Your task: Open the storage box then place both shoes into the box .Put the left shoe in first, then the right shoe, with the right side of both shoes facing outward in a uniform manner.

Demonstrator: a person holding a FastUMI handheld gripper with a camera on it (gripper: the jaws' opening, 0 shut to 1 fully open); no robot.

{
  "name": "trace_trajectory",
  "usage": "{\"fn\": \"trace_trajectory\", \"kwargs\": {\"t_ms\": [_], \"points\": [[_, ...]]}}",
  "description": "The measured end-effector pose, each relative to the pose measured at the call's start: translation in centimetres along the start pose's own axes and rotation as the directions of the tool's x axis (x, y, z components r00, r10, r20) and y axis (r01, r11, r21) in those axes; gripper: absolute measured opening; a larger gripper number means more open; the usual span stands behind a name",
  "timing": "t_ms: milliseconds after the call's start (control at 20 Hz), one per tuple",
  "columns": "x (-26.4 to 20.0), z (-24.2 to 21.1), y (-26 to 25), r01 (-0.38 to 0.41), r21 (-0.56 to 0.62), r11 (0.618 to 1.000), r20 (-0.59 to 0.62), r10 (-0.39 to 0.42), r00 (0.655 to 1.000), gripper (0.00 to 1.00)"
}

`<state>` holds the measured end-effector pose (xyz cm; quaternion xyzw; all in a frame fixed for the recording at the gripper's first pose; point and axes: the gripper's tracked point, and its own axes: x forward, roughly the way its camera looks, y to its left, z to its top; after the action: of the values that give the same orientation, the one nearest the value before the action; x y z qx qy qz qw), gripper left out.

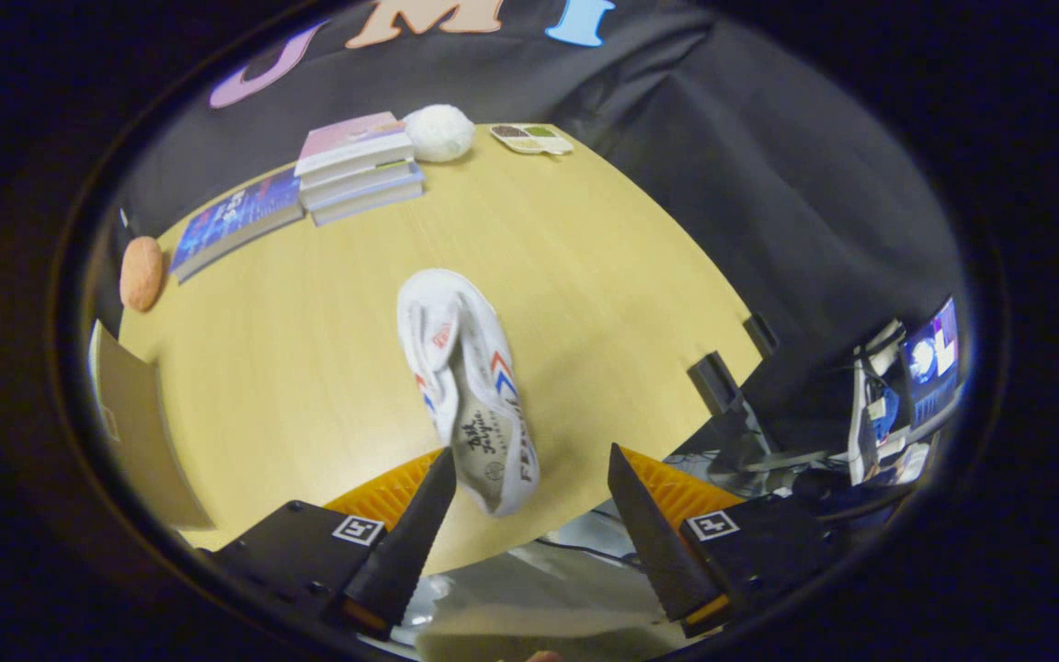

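Now the white fabric shoe (468,386) with red and blue stripes lies on the pale wooden surface (603,276) — jaws spread wide, the gripper (532,464) empty at the shoe's near end.

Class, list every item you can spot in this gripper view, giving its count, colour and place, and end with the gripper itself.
Shoe: one, white with red and blue marks, mid-table, heel between the fingers.
Table: one, light wood.
Book stack: one, pale covers, far edge.
Blue book: one, beside the stack.
White fluffy ball: one, next to the stack.
Orange ball: one, table's left end.
Palette tray: one, cream, far edge.
Gripper: one, fingers open, not pressing the shoe.
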<state>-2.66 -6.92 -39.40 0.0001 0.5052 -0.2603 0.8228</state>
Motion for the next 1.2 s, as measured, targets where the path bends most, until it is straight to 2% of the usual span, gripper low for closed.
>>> {"fn": "trace_trajectory", "kwargs": {"t_ms": [400,750,1000,1200], "points": [[4.6,1.0,0.3,0.034,-0.164,0.986,0.003,-0.034,0.999,0.98],[7.5,3.4,0.4,0.055,-0.240,0.969,0.087,-0.035,0.996,0.96],[9.0,6.8,1.7,0.001,-0.270,0.963,0.248,0.068,0.966,0.96],[10.4,8.4,2.6,-0.071,-0.211,0.975,0.324,0.139,0.936,0.96]]}}
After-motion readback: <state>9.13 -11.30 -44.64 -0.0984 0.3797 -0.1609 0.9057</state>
